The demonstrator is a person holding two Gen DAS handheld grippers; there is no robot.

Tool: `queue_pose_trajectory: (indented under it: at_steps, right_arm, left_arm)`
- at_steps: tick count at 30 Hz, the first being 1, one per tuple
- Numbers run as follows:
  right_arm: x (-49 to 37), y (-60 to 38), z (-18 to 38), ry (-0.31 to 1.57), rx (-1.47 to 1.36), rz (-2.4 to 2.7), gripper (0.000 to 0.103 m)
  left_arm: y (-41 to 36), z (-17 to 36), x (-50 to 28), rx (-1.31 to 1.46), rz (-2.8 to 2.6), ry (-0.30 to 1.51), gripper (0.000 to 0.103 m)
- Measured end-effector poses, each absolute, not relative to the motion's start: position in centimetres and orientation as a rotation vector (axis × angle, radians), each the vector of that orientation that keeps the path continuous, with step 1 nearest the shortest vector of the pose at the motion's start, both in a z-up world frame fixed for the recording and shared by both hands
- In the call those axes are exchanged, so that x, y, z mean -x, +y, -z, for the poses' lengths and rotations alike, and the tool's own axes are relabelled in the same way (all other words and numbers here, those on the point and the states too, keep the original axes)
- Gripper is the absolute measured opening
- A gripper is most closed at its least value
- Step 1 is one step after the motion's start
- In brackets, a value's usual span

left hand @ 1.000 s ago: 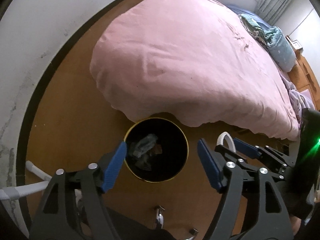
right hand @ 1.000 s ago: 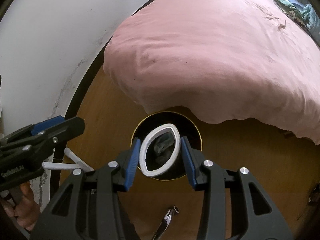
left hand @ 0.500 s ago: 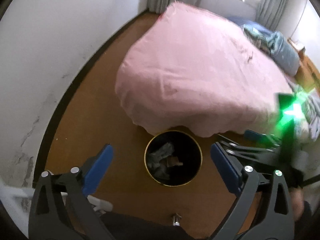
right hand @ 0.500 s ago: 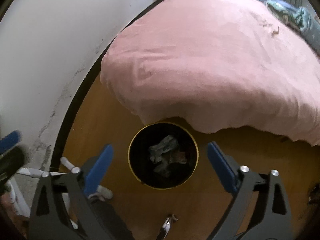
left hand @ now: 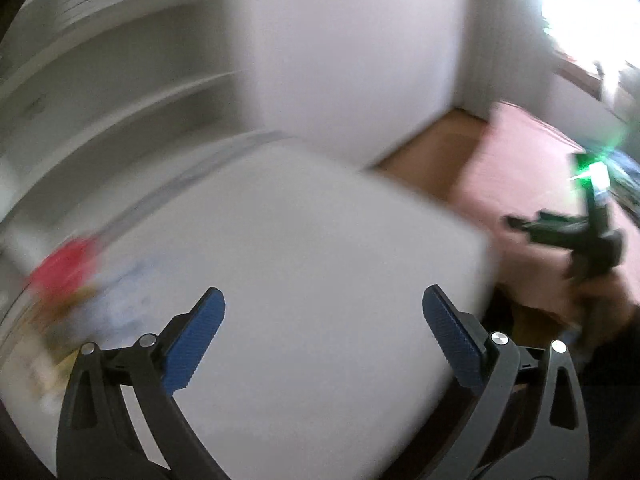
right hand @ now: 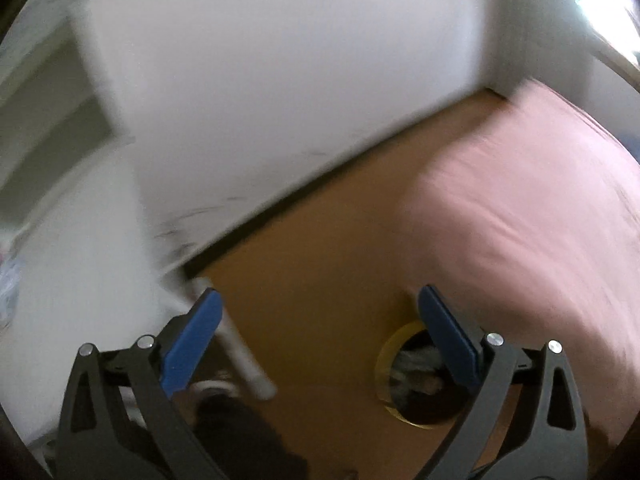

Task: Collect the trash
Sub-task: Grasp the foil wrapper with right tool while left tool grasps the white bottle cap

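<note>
My left gripper [left hand: 320, 296] is open and empty over a white tabletop [left hand: 320, 220]; the view is smeared by motion. A blurred red thing [left hand: 60, 268] and other small items lie at the table's left. The black bin with a yellow rim [right hand: 386, 360] stands on the wood floor, crumpled trash [right hand: 412, 360] inside, partly hidden behind a finger [right hand: 448, 336]. My right gripper [right hand: 318, 292] hangs above the floor to the bin's left, its jaws opening with nothing between them. A hand holds its black frame [left hand: 576, 236] at the right of the left wrist view.
The pink bed cover [right hand: 540, 220] fills the right side, close to the bin. A white wall [right hand: 280, 80] with a dark skirting runs behind. A white table leg [right hand: 240, 356] slants down near the left finger, with a shoe [right hand: 212, 390] below it.
The right gripper opened and let go of the white ring over the bin. Both grippers then rose and swung left, the left one from the bin to over the white table.
</note>
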State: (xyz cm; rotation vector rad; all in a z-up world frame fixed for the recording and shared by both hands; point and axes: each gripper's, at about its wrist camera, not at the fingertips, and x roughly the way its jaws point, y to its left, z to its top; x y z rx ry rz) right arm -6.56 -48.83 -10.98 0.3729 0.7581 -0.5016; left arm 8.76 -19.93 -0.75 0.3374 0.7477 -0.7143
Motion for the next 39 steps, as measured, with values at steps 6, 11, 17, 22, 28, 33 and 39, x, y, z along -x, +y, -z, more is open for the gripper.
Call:
queue_pose_trajectory:
  at_steps: [6,11,17,22,28,33,39]
  right_arm:
    - [-1.6,-33.4,7.1,0.747,-0.24,0.066,0.095]
    - [-8.1,-23.6,6.6,0.81,-0.223,-0.177,0.095]
    - [-14.3,-17.3,7.6,0.913,-0.273,-0.285,0.08]
    - [-17.3,-16.2,8.6,0.965,-0.3,-0.286,0.062]
    - [-16.7,-16.2,8.0,0.946,-0.271,-0.296,0.038]
    - [-14.5,-17.8,6.6,0.908,-0.292,-0.306,0.038]
    - [-12.4,-19.1,6.0,0.891,-0.287,-0.304,0.038]
  left_arm:
    - [-4.2,2.2,-12.8,-0.199,0.391,0.803,0.096]
    - [4.8,3.9,-13.7,-0.096,0.242,0.835,0.096]
    - [7.9,4.6,-14.2,-0.073,0.178,0.847,0.096]
    - [7.4,4.8,-13.7,-0.082,0.227,0.831,0.096]
    - [6.2,5.6,-14.5,-0.129,0.235,0.836,0.096]
    - [6.0,5.9,-16.5,-0.122,0.21,0.85,0.096]
    - [5.6,6.5,-17.9,-0.133,0.202,0.889,0.072]
